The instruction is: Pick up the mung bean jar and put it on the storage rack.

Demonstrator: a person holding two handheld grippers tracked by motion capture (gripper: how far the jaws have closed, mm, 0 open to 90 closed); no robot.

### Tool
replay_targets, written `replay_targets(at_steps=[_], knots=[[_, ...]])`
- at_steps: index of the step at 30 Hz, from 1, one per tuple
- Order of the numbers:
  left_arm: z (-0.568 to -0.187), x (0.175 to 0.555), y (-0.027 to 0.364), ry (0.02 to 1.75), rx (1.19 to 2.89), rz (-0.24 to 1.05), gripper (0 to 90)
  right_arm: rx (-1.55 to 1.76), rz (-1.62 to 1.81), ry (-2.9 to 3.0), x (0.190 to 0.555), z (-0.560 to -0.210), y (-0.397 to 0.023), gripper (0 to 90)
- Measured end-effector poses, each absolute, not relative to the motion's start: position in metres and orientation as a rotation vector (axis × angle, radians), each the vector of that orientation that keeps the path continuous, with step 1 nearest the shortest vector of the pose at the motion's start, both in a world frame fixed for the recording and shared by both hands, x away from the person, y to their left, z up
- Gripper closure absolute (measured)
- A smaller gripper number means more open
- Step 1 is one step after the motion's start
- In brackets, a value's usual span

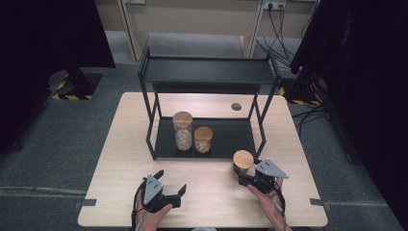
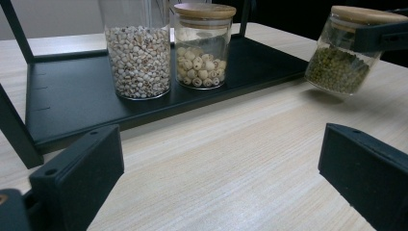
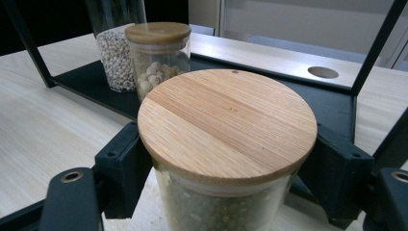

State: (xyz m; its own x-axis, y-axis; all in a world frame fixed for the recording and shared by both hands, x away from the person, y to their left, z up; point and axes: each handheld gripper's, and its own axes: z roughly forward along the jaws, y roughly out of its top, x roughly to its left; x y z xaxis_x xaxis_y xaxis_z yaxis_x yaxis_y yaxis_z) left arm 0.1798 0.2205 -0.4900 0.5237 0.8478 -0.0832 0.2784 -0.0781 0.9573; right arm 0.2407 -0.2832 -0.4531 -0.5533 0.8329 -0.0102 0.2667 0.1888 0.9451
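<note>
Nearest, the left gripper (image 1: 169,196) rests with fingers spread over pale wood-grain desk (image 1: 120,159). The right gripper (image 1: 246,179) clenches a tilted round glass jar (image 3: 226,159) of green beans, bamboo-lidded, just before the black metal shelf (image 1: 231,139).

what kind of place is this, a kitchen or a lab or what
Most likely a lab or recording room, not a kitchen. The light wooden table stands alone on grey carpet between black curtains, with cables plugged into a wall socket. On it stands a black metal rack with a few dry-goods jars.
</note>
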Motion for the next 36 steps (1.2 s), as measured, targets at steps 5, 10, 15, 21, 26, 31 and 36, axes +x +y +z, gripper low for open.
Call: replay_targets(at_steps=[5,10,15,21,26,31,36], knots=[[-0.490,0.180,0.221,0.975,1.628,0.626,1.3,1.017,1.365,1.933,0.246,-0.450,-0.280,25.2],[-0.490,0.180,0.220,0.975,1.630,0.624,1.3,1.008,1.363,1.945,0.254,-0.447,-0.275,25.2],[-0.490,0.180,0.221,0.977,1.625,0.625,1.3,1.000,1.359,1.952,0.261,-0.445,-0.268,25.2],[-0.490,0.180,0.221,0.978,1.626,0.625,1.3,0.991,1.354,1.957,0.269,-0.443,-0.262,25.2],[-0.490,0.180,0.221,0.976,1.628,0.626,1.4,0.989,1.355,1.958,0.275,-0.440,-0.258,25.2],[-0.490,0.180,0.221,0.976,1.630,0.626,1.4,1.002,1.360,1.965,0.284,-0.437,-0.256,25.2],[-0.490,0.180,0.221,0.977,1.630,0.625,1.4,1.011,1.359,1.964,0.292,-0.436,-0.253,25.2]])
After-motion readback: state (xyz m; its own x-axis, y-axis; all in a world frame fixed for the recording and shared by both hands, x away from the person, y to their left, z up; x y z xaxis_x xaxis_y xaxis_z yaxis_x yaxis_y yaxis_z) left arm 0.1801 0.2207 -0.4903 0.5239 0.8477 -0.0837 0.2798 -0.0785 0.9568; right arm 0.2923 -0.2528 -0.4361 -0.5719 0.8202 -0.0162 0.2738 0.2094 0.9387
